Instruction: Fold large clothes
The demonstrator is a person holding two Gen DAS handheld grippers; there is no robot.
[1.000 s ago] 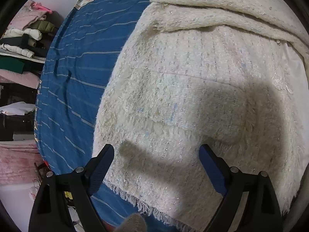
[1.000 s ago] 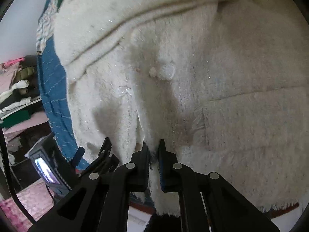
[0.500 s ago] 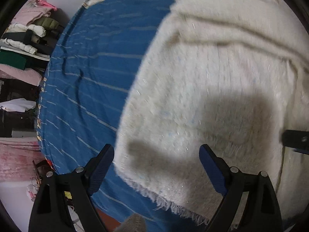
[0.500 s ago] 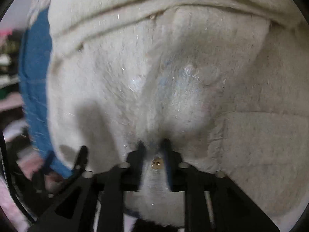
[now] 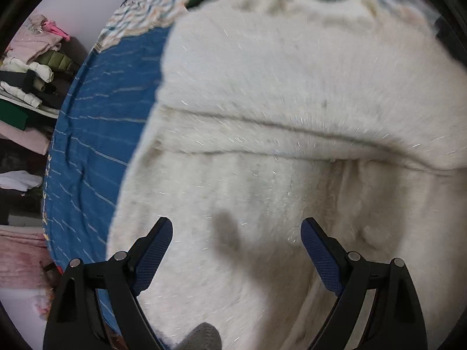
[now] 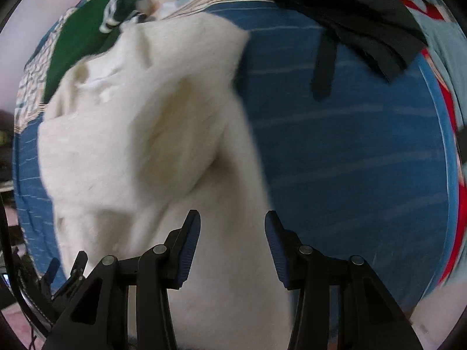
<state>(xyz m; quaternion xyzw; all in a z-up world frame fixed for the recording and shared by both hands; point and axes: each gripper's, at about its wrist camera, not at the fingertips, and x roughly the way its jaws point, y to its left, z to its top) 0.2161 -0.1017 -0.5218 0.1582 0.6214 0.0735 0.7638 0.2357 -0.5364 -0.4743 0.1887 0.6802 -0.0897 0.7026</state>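
While cream fuzzy coat (image 5: 292, 93) lies part-folded on blue striped bedspread (image 6: 350, 134): right gripper (image 6: 232, 227) opening, nothing pinched; left gripper (image 5: 236, 233) wide, empty, above coat. Advice: square edges, smooth crease before next fold.

Right gripper (image 6: 232, 233) let go of white fuzzy coat (image 6: 140, 145), jaws opening; blue striped bedcover (image 6: 350, 145) now fills its right side.

Two wrist fisheye views look steeply down, close over a bed. Both share the cream fuzzy garment (image 5: 292, 116) (image 6: 140, 145) lying on the blue bedspread (image 5: 96, 134) (image 6: 350, 145).
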